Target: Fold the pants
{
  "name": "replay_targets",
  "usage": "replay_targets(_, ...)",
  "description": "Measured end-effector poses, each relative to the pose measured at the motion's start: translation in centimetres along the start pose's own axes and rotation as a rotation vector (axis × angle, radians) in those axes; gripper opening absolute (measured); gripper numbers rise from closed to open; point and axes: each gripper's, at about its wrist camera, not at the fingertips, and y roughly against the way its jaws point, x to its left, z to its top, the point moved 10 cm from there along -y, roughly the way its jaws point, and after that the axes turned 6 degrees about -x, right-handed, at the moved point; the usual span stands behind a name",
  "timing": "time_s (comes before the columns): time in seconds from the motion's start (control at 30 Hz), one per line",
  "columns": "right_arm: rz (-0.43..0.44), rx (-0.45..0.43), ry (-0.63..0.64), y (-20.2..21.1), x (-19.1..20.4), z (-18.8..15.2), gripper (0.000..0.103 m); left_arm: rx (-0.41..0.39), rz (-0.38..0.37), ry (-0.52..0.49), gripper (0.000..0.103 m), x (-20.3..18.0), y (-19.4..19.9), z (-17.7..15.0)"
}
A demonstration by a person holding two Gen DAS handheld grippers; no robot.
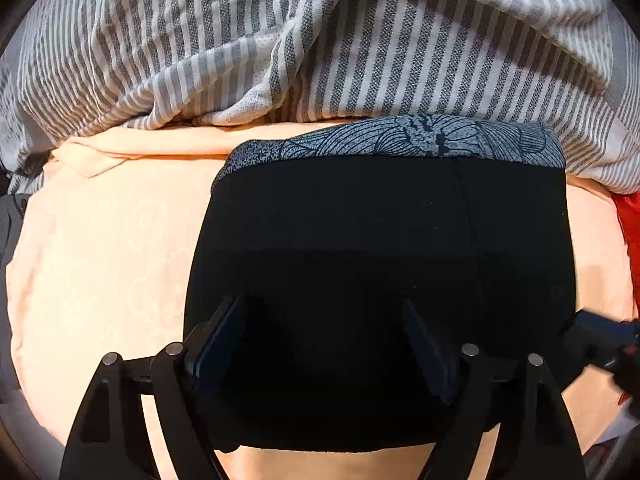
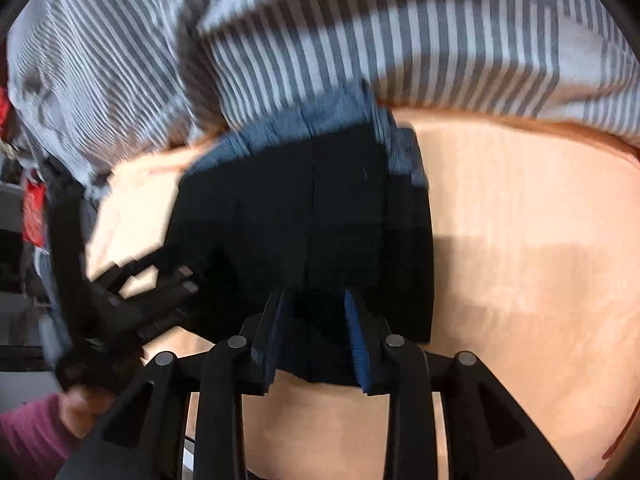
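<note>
Currently one pair of pants [image 1: 380,260] in view — black, folded into a compact block, lying flat on the peach sheet [image 1: 100,260]. One grey printed band runs along its far edge; the block's long axis runs left to right in the left wrist view. One striped grey-and-white blanket [image 1: 280,40] is heaped just behind, touching the far edge. Something red [image 1: 630,232] shows at the right margin.

Two grippers. Left gripper [image 1: 326,344]: jaws wide apart over the block's near part, nothing clamped. Right gripper [image 2: 316,332]: jaws partly apart at the near edge — view blurred, contact unclear. One pink sleeve [image 2: 28,432] at lower left.
</note>
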Motion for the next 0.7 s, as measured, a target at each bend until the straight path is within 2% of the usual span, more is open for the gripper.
replay_targets(0.23, -0.029, 0.010, 0.016, -1.4, -0.7, -0.8, 0.033, -0.001, 0.019, -0.023, 0.081, -0.1, -0.2, -0.2)
replay_targets(0.7, -0.055, -0.015, -0.003, -1.0, -1.0, -1.5, 0.037, 0.018, 0.011, -0.026, 0.081, -0.2, -0.5, 0.1)
